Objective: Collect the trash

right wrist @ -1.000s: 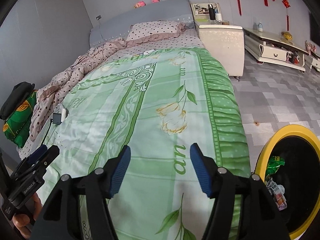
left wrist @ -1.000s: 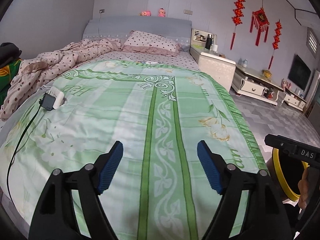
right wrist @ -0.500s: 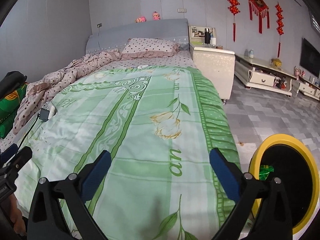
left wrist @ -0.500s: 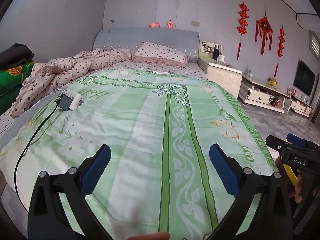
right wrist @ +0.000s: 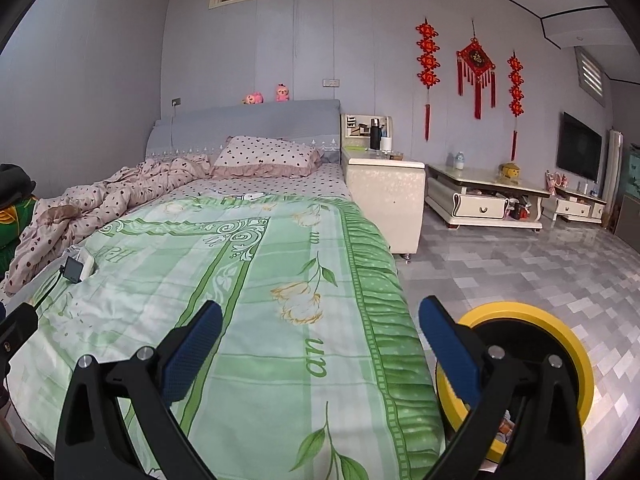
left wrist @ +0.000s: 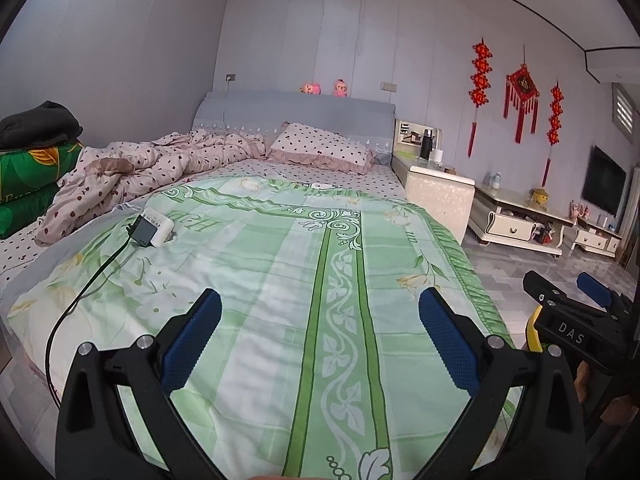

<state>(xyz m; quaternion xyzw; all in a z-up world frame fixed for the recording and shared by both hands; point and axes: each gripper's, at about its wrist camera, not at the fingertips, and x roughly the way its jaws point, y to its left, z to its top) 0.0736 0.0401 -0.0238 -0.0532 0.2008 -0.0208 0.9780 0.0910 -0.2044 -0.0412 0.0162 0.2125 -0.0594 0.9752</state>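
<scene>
My left gripper (left wrist: 320, 336) is open and empty, raised over the foot of a bed with a green flowered sheet (left wrist: 280, 280). My right gripper (right wrist: 320, 340) is open and empty over the bed's right edge; it also shows in the left wrist view (left wrist: 568, 304). A round bin with a yellow rim (right wrist: 560, 340) stands on the floor right of the bed, partly behind my right finger; a bit of its contents shows low inside. A sliver of the rim shows in the left wrist view (left wrist: 532, 332). No loose trash shows on the bed.
A small white-and-grey device (left wrist: 154, 227) with a black cable (left wrist: 80, 296) lies on the bed's left side. A spotted quilt (left wrist: 160, 160) and pillow (left wrist: 320, 148) lie at the head. A nightstand (right wrist: 384, 196) and low cabinet (right wrist: 484, 196) stand on the tiled floor (right wrist: 520, 272) to the right.
Both grippers have opened wider and tilted upward, so more wall and ceiling show. The bin's inside has slid mostly behind my right finger.
</scene>
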